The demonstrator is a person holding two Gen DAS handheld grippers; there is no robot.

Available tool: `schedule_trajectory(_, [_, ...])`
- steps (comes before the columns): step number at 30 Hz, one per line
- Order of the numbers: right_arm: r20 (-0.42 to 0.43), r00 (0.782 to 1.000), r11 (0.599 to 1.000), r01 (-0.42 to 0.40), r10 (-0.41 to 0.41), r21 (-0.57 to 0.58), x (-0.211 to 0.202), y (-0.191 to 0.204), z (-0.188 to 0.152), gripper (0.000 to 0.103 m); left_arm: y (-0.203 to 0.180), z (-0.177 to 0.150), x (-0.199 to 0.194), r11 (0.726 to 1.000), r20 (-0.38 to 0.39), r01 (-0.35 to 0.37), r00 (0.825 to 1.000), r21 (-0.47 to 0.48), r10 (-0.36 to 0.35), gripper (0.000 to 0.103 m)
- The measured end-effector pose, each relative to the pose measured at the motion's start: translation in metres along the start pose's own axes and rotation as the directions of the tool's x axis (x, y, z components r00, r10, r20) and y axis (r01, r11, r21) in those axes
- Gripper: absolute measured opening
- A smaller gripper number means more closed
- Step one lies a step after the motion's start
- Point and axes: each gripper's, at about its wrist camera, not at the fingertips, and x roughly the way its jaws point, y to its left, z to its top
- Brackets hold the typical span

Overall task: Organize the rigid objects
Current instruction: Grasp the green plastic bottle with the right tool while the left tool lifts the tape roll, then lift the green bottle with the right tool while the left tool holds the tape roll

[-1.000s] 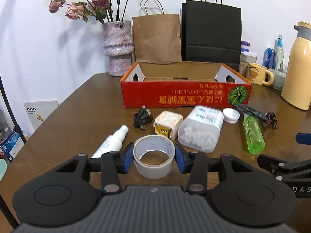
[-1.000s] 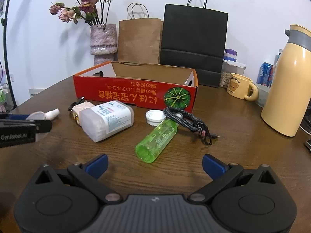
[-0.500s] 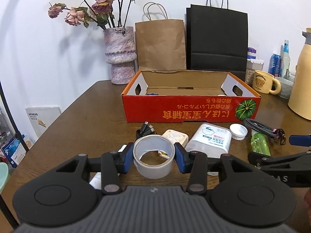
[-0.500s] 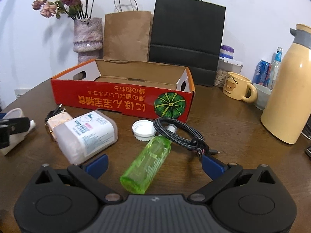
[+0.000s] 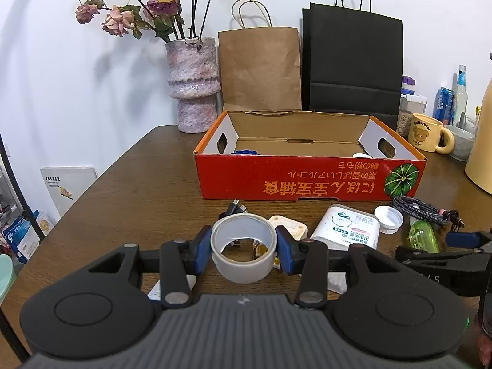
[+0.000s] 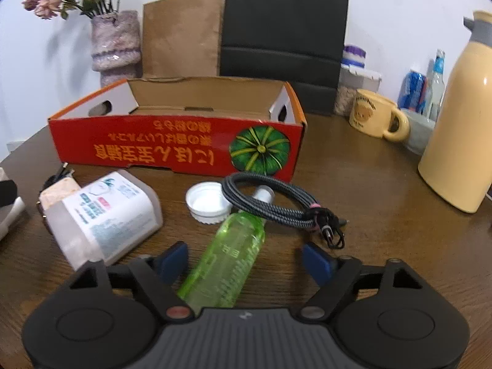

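Brown table [image 5: 129,184]: left gripper [image 5: 243,249] clamps tape roll [image 5: 243,253], lifted short of red box [image 5: 310,178]. Right gripper [image 6: 246,261] half open and just been closing, green bottle [image 6: 230,258] lying between its pads, untouched.

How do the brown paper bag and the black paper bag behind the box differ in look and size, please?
The brown paper bag is tan kraft paper, while the black paper bag is matte black. The brown one stands lower and narrower; the black one rises taller and looks wider. The brown bag's handles are pale, the black bag's dark. Both stand upright against the wall behind the red cardboard box, side by side, each with thin looped handles.
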Motion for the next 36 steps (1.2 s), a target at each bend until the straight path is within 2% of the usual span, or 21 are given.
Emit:
schedule_trajectory(3, [0.004,1.000,0.999,-0.028,0.028,0.017,-0.002,-0.003,-0.001,0.055,-0.001,0.001,0.003,1.000,-0.003,0.003,1.000,0.002,-0.003,0.045])
schedule_trajectory(5, [0.011,0.999,0.999,-0.044,0.044,0.016,-0.004,-0.002,-0.001,0.032,-0.001,0.000,0.003,1.000,-0.003,0.006,1.000,0.001,-0.006,0.045])
schedule_trajectory(12, [0.029,0.998,0.997,-0.057,0.055,0.060,-0.009,-0.010,-0.006,0.030,0.000,0.001,0.000,1.000,0.004,0.011,1.000,-0.002,-0.011,0.045])
schedule_trajectory(21, [0.070,0.991,0.985,-0.121,0.113,0.126,-0.026,-0.022,-0.006,0.030,-0.001,0.004,-0.006,1.000,0.021,0.009,1.000,-0.006,-0.009,0.045])
schedule_trajectory(36, [0.169,0.960,0.947,-0.254,0.223,0.195,-0.064,-0.040,0.010,0.030,-0.006,0.010,-0.013,1.000,0.042,0.013,0.999,-0.005,-0.013,0.045])
